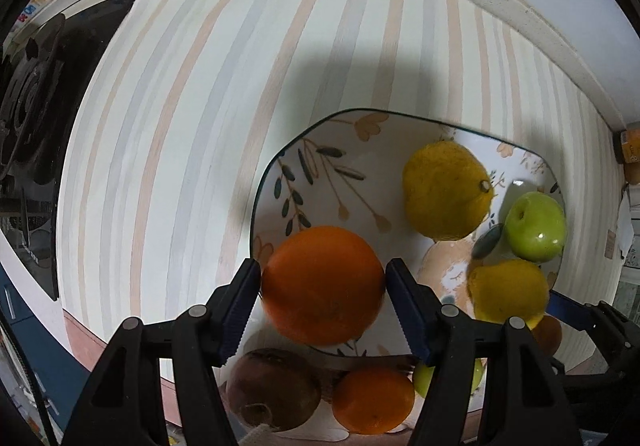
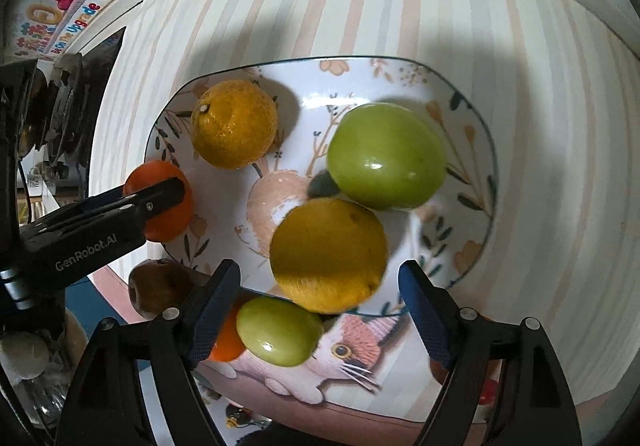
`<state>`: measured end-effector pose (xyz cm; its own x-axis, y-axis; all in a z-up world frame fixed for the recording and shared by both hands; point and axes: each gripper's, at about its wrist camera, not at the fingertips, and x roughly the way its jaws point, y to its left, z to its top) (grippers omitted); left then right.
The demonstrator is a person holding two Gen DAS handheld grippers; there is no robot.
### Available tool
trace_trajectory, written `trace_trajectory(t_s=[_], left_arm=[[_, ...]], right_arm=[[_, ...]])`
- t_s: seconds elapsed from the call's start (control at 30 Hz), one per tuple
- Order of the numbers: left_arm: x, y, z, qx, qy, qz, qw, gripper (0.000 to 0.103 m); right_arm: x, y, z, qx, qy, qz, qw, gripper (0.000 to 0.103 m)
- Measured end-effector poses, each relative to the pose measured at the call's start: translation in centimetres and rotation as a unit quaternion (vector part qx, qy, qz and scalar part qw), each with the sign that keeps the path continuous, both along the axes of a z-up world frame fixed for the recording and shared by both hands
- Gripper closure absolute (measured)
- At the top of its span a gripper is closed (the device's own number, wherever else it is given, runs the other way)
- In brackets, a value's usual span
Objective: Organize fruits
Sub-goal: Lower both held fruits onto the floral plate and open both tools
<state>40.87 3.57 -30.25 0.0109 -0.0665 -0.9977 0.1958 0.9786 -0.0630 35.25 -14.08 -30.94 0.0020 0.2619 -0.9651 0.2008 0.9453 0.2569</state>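
My left tool (image 1: 323, 286) clamps the orange (image 1: 323, 285) over the plate's (image 1: 276, 173) near-left rim; round, it shows me no long axis. My right tool (image 2: 319, 288) hangs wide open around 1 yellow citrus (image 2: 328, 254), touching nothing. Beyond sit a green apple (image 2: 386, 155) and a 2nd citrus (image 2: 234, 123), stem scar facing up-left.

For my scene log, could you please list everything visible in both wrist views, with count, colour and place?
Plate: one, white floral, on the striped cloth.
Yellow citrus: two, on the plate.
Green apple: one on the plate, a second off its near rim.
Orange: one held over the plate's edge; another on the cloth nearer the camera.
Brown fruit: one, beside that orange.
Striped cloth: one, pastel.
Stove: one, black, far left.
Left gripper: shut on the orange.
Right gripper: open, empty.
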Motion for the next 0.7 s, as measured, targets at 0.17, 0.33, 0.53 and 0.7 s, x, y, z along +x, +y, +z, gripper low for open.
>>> trace_trajectory(t_s=[0.17, 0.33, 0.53, 0.7], left_arm=[[-0.3, -0.1, 1.8, 0.005, -0.026, -0.003, 0.9997, 0.017], [-1.6, -0.1, 3.7, 0.013, -0.048, -0.007, 0.9987, 0.017], [-4.9, 0.7, 6.9, 0.007, -0.089, 0.004, 0.9960, 0.017], [-7.1, 0.8, 9.5, -0.001, -0.117, 0.009, 0.9930, 0.017]], right_arm=[[-0.9, -1.0, 1.3, -0.027, -0.005, -0.003, 1.000, 0.009], [-2.0, -1.5, 2.8, -0.056, -0.018, 0.000, 0.998, 0.009], [-3.9, -2.1, 5.4, -0.067, -0.047, -0.001, 0.997, 0.009], [-5.6, -1.3, 8.1, -0.078, -0.078, 0.002, 0.994, 0.009]])
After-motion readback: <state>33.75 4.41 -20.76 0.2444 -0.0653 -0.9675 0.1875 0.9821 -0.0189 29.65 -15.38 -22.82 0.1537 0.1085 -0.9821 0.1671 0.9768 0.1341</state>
